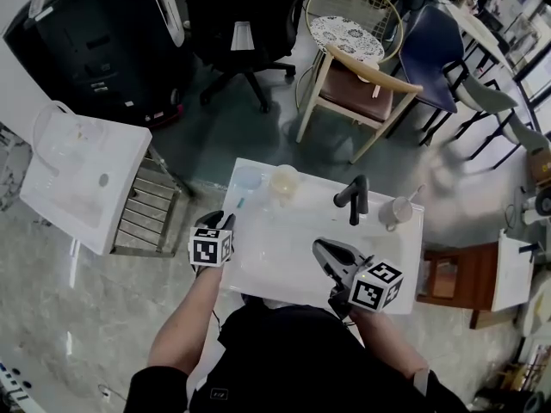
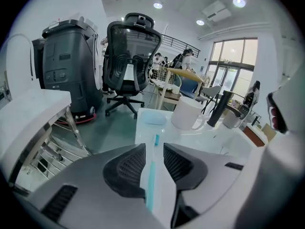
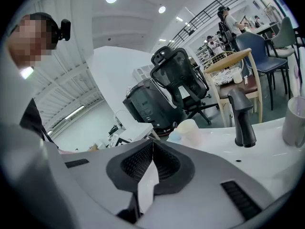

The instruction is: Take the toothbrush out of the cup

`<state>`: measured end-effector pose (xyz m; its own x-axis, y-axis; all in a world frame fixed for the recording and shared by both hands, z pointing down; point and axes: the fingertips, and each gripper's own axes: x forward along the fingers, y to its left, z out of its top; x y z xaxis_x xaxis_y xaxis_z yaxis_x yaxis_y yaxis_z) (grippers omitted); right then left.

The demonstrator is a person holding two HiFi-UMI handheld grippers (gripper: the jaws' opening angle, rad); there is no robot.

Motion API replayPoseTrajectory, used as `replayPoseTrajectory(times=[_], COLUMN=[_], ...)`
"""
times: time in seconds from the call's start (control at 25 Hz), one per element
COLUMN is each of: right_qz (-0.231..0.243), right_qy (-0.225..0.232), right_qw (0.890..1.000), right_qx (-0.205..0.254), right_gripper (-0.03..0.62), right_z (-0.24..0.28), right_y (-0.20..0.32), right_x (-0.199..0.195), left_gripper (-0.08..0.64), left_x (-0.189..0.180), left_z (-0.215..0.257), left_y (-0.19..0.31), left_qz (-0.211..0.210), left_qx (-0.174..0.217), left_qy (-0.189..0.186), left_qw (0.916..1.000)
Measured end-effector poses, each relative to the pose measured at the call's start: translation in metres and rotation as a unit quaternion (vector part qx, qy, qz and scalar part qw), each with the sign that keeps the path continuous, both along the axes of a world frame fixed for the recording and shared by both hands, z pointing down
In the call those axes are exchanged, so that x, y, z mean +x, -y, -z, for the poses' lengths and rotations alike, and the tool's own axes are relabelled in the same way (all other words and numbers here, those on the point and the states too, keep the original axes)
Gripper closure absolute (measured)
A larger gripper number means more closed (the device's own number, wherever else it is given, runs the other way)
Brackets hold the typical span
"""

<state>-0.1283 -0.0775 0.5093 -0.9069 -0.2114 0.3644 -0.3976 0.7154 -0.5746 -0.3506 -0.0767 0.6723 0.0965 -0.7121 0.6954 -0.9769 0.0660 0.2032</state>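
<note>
– Where is the toothbrush?

– It lies flat on the white sink top, out of the cup. The cup stands a bit further on, to the right.

– Is the left gripper holding it?

– No. Its two black fingers are wide apart. The blue-green brush lies on the sink top in the gap between them, and the white top shows on both sides of it, so the pads do not press on it.

– Which way does the brush point?

– Its tip points away from the gripper, toward a flat pale blue thing near the far edge (I think it is a dish or a lid, but it is too blurry to say).

– And the right gripper?

– Its fingers are shut tight, tip to tip, with nothing in them. It hangs over the near side of the sink top, well apart from the brush. The black tap is in front of it.
</note>
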Motion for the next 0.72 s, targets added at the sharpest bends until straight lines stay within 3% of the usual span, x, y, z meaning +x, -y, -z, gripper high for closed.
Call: replayPoseTrajectory(times=[0.2, 0.44, 0.72], right_qz=[-0.012, -0.024, -0.002], right_qy=[0.001, 0.004, 0.022], right_qw=[1.000, 0.999, 0.997], right_qx=[0.008, 0.034, 0.075], right_gripper=[0.565, 0.565, 0.565], right_z=[0.002, 0.019, 0.042], right_y=[-0.003, 0.005, 0.016], right_x=[0.002, 0.003, 0.047], left_gripper=[0.451, 0.485, 0.520], left_x=[0.007, 0.028, 0.096], left_z=[0.042, 0.098, 0.166], left_y=[-0.005, 0.003, 0.001], left_qz=[-0.031, -0.075, -0.079], left_qx=[0.061, 0.133, 0.199], left_qy=[-0.002, 0.015, 0.023], left_qw=[0.9977, 0.9882, 0.9765])
